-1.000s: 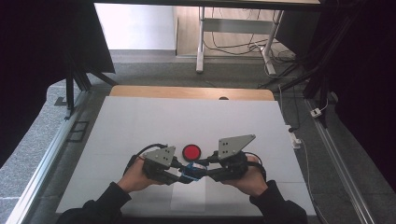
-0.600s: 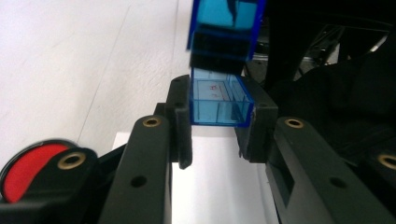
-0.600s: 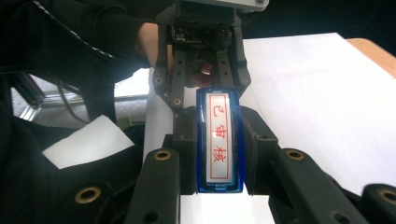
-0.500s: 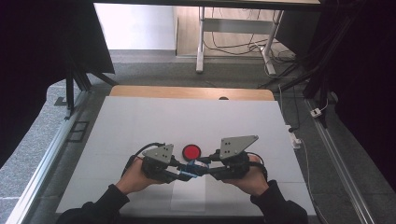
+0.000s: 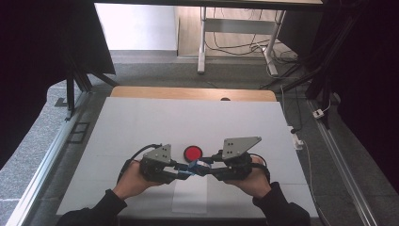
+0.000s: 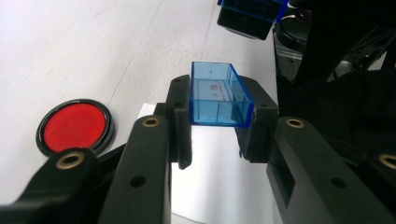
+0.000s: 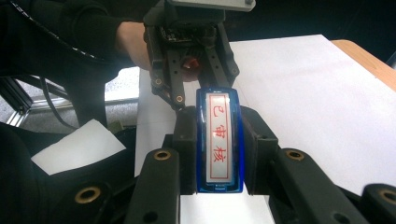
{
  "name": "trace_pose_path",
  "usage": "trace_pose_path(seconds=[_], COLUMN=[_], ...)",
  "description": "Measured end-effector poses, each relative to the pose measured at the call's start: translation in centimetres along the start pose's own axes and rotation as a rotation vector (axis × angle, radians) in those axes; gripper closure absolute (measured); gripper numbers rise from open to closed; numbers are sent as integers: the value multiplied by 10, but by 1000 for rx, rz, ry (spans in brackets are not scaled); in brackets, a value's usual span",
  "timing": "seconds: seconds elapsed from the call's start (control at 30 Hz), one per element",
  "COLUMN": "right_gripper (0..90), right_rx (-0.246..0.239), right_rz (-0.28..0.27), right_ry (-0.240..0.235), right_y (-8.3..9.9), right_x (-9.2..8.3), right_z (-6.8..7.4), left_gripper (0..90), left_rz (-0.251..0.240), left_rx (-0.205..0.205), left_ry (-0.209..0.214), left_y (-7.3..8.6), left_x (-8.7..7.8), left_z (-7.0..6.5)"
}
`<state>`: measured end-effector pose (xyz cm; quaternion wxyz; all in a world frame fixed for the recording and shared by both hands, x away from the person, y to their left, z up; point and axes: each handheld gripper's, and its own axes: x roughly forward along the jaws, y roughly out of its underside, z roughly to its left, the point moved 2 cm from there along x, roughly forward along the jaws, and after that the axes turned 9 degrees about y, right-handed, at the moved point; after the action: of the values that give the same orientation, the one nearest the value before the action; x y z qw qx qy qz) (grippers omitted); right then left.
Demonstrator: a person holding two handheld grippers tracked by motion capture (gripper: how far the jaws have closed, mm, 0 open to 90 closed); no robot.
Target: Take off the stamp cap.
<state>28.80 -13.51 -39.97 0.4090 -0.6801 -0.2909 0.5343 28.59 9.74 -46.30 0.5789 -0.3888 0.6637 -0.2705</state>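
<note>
– Grip check: what has each claw got?

– The left claw [image 6: 219, 119] is clamped narrow on a clear blue cap [image 6: 218, 95], which sits between its pads with the open mouth facing away from the claw. The right claw [image 7: 219, 137] is closed on the stamp [image 7: 218, 140], pads on its long sides, with the red-lettered face turned up towards the camera. Tip to tip, the two claws nearly meet above the desk [image 5: 188, 117].

– So which step is this?

– As I judge it, cap and stamp are apart and the stamp has to go to work. The red ink pad [image 5: 193, 152] lies just beyond the claw tips, and a paper sheet [image 5: 190, 200] lies below them, on the person's side.

– How to do it well?

– Draw the left claw straight back so the cap clears the stamp without knocking it. Roll the right wrist until the lettered face looks down. Then lower it flat, not on an edge, or the print will come out patchy. Don't loosen the pads: the housing looks smooth and could slip.
</note>
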Motion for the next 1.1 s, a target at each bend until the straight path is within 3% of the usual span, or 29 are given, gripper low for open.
trace_pose_path(seconds=[0.4,0.57,0.83,1.1], right_gripper=[713,713,713,713], right_rx=[7,18,23,31], right_rz=[2,-8,6,19], right_ry=[20,30,53,66], right_y=[0,0,2,3], right_x=[-4,-6,-5,-4], right_z=[-2,-3,-4,-5], left_gripper=[686,685,685,684], left_rz=[-26,-58,-54,-64], left_rx=[-61,-107,-185,-246], left_ry=[-67,-92,-176,-219], left_y=[6,9,23,39], left_x=[-17,-27,-44,-58], left_z=[-6,-10,-20,-30])
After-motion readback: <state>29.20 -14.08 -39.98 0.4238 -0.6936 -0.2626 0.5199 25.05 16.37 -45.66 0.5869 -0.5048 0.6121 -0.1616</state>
